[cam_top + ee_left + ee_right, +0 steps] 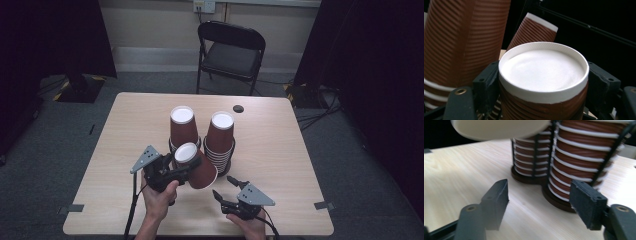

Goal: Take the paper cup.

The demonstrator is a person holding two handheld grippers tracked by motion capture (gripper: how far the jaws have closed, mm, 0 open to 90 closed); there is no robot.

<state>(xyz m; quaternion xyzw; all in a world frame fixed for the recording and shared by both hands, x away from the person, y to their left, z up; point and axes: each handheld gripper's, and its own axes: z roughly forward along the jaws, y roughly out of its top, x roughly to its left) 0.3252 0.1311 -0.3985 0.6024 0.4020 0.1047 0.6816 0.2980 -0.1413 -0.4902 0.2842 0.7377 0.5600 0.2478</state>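
Grey carpet, dark curtains and a folding chair point(231, 50) frame a pale wooden table point(125, 145) seen from above. Two stacks of inverted, ribbed brown paper cups stand side by side near the table's middle, each seated in a wire rack on a round base: the left stack point(182, 127) and the right stack point(220, 140). A small dark disc point(238, 108) lies on the table beyond them.

Left gripper point(182, 167): jaws clamped on the body of a single cup point(196, 166), just below its white bottom, which faces the camera in the left gripper view point(543, 71). This cup is tilted and held above the table, just in front of the left stack.

Right gripper point(224, 189): jaws apart with nothing between them, low over the table at the near right; in the right gripper view they point toward the base of the right stack point(584, 167), and the rim of the held cup point(499, 128) hangs overhead.

Risks, as judged from this arrangement: the held cup sits close to both stacks, so a sideways swing could strike a stack and tip it. The paper wall may buckle under a hard squeeze. The grip is near the cup's narrow end, so a loosened clamp could let it slip down and drop.
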